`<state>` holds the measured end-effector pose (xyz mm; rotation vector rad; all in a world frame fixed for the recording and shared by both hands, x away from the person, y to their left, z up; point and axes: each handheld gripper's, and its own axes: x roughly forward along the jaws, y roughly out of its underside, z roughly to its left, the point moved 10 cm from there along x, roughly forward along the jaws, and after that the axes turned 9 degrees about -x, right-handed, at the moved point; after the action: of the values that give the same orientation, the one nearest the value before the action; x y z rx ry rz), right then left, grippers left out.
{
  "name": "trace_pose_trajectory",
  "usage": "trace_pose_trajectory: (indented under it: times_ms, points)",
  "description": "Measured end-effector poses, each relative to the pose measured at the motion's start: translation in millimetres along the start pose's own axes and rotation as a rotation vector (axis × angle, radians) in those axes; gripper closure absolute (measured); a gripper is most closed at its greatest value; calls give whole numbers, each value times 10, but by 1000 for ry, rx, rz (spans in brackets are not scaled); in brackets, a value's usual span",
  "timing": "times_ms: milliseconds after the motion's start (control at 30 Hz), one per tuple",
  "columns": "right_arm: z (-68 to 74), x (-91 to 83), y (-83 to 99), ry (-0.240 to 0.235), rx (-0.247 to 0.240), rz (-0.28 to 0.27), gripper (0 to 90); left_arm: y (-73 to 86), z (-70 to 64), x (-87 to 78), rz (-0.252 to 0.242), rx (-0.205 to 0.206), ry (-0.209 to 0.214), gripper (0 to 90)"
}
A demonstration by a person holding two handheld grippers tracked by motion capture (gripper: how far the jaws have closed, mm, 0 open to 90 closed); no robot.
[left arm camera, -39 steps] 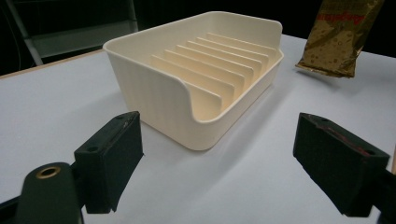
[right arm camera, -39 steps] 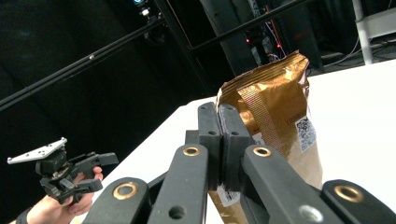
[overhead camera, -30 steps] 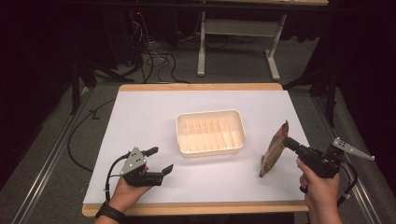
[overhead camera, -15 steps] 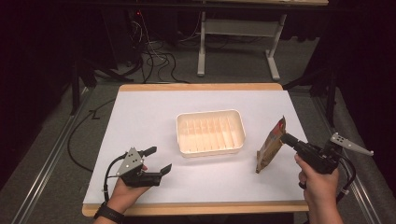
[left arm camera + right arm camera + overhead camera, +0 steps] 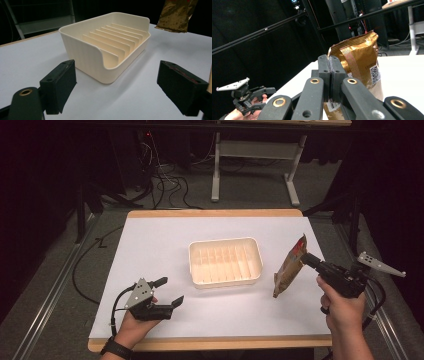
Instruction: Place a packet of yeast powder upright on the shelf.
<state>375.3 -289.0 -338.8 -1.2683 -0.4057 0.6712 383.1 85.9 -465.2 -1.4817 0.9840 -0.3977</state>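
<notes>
White paper covers the table [image 5: 150, 240]; right gripper [image 5: 306, 258] pinches the shiny gold foil pouch [image 5: 289, 267] by its top edge, hanging upright beside the cream ribbed plastic tray [image 5: 225, 261], likely bound for a slot; left gripper [image 5: 168, 291] waits wide open, jaws facing the tray.

Gold pouch [image 5: 289, 267], cream tray [image 5: 226, 277]

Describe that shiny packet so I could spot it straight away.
Start at the white table and find the cream ridged tray in its middle. Just right of the tray, the right gripper pinches the upper edge of a gold foil pouch, holding it upright. It is the one glossy, metallic thing there, with a red top corner and a QR code on its side.
</notes>
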Motion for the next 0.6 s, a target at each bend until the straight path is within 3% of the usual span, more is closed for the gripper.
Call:
trace_pose_trajectory:
  times_ms: [267, 600]
  points:
    - [92, 53, -191, -22, -26, -8, 900, -4, 8, -7, -2, 1, -2, 162]
    - [197, 129, -397, -57, -17, -28, 900, -3, 9, -6, -2, -2, 0, 162]
